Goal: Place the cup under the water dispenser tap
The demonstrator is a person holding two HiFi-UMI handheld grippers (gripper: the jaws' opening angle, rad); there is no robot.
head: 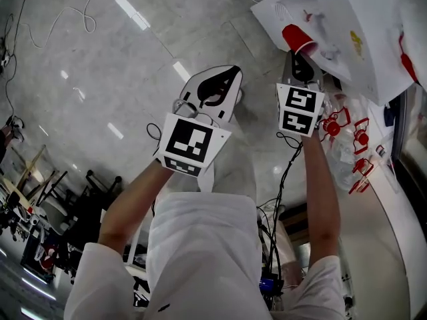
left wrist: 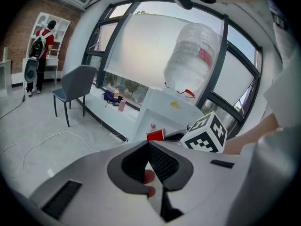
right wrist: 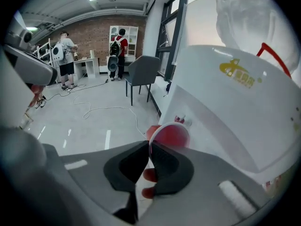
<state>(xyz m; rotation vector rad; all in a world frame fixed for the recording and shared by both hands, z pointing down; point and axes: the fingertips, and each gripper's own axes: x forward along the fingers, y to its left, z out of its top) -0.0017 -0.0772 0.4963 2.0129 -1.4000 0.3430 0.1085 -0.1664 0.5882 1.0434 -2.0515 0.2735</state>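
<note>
A red cup is pinched by its rim in my right gripper, which is shut on it. In the right gripper view the cup lies tilted with its mouth towards the camera, just in front of the white water dispenser and a little below its small red tap. A large water bottle sits upside down on top of the dispenser. My left gripper hangs to the left of the cup, shut and holding nothing. The left gripper view also shows the cup.
A grey chair stands by the window, left of the dispenser. Cables trail over the grey floor. Empty bottles with red handles lie at the right of the head view. People stand by shelves at the far brick wall.
</note>
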